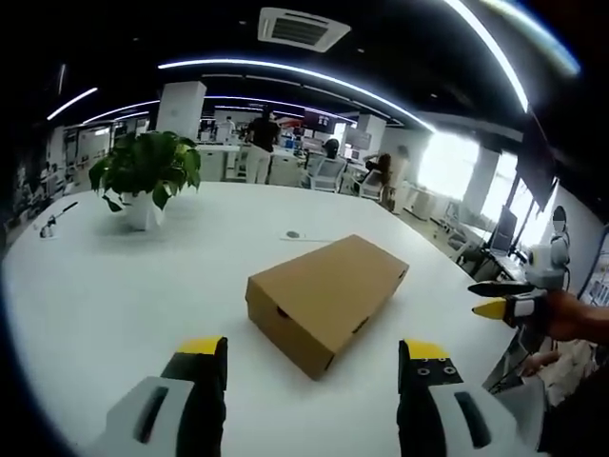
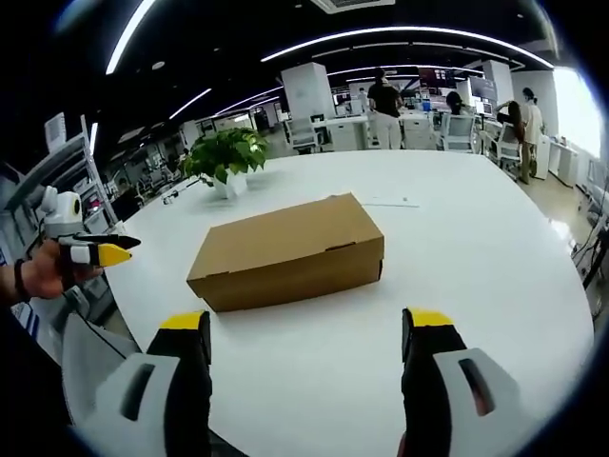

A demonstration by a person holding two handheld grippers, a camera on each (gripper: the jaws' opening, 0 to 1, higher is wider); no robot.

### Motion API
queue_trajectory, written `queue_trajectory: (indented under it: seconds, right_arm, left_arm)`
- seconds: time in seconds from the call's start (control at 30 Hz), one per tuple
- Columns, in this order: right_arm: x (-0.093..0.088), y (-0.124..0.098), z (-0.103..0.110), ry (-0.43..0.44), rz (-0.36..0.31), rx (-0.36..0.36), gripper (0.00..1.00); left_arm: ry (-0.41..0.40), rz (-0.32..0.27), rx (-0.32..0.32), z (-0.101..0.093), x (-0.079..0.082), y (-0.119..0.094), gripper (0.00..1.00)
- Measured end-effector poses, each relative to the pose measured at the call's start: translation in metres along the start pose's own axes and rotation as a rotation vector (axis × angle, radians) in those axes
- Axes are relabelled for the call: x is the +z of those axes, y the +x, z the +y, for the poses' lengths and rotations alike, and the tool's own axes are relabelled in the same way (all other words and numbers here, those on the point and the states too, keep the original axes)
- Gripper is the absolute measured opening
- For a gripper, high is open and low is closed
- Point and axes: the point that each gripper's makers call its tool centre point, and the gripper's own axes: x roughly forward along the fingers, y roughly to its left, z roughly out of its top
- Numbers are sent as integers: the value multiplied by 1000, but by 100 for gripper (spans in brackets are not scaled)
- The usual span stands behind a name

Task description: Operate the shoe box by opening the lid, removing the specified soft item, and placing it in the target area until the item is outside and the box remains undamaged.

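Brown cardboard, the shoe box (image 1: pixel 326 302) lies lid-closed on the white desk (image 1: pixel 143 286), near the middle of the left gripper view. The left gripper (image 1: pixel 316 367) hangs released at six o'clock, jaws wide apart and clear of the box. The right gripper (image 2: pixel 306 338) is likewise released, holding nothing. A potted plant (image 1: pixel 145 176) stands at ten o'clock; its pot looks white, perhaps ceramic.

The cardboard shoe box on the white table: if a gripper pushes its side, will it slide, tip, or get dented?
The shoe box is low and wide with its lid closed, so it probably slides rather than tips. The white table looks smooth and glossy, so even a light push may move it. Its walls look like thin cardboard, so a hard pinch could dent them.
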Motion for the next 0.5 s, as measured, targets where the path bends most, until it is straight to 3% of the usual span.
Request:
queue_trajectory:
  seconds: [0.33, 0.5]
  right_arm:
    - [16, 31, -11, 6, -5, 26, 76]
    - [24, 49, -20, 17, -4, 41, 76]
  left_arm:
    - [-7, 6, -21, -5, 1, 23, 74]
    - [-8, 26, -47, -7, -3, 46, 73]
